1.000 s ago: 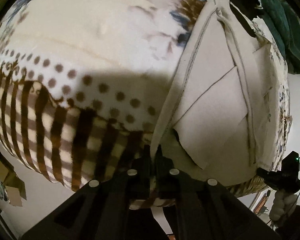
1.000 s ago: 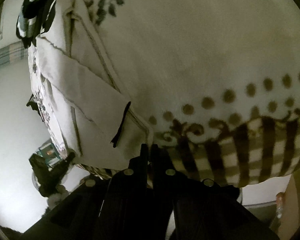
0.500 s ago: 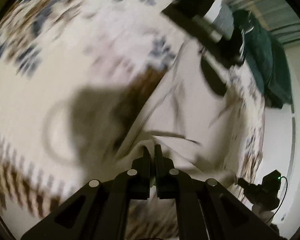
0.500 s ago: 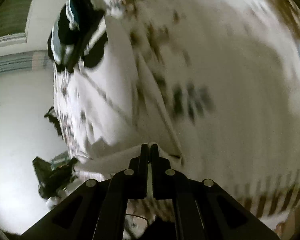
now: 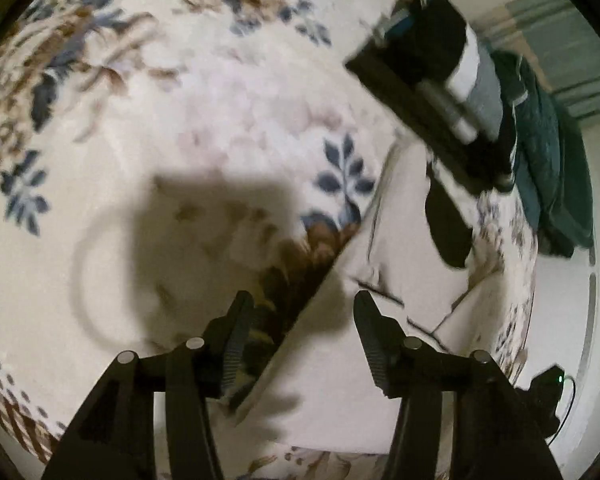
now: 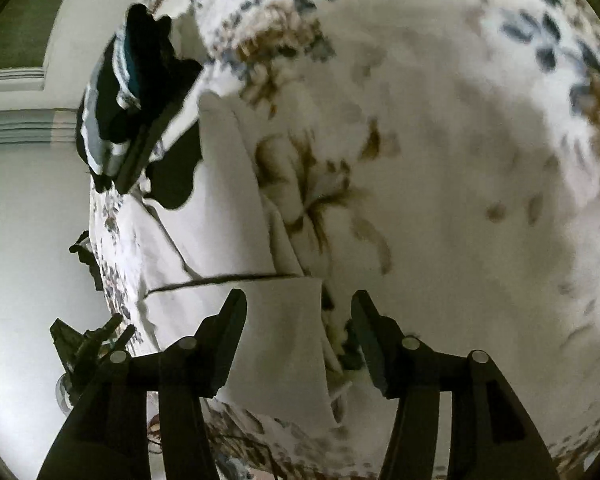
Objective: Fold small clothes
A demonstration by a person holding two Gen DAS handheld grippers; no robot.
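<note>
Both claws stood wide open, nothing held. Left gripper (image 5: 300, 336) hovered w/ the folded edge of the cream garment (image 5: 400, 240) running btwn its fingers; garment lay flat on the floral blanket (image 5: 180, 80), mostly ahead and to the right of that claw. Right gripper (image 6: 298, 336) had the garment's (image 6: 228, 208) near corner btwn its fingers, rest spreading ahead-left.

Step looked like the release after a fold. To do it well: lift both claws straight off w/o snagging the top layer, check edges line up, then regrip near the fold for the next pass. Dark clothes pile (image 5: 440, 68) sat far ahead-right of the left claw, well apart.

Vs 0.5 s ago: both claws were then pinched on the fabric; by now they'd opened and the cloth lay flat.
</note>
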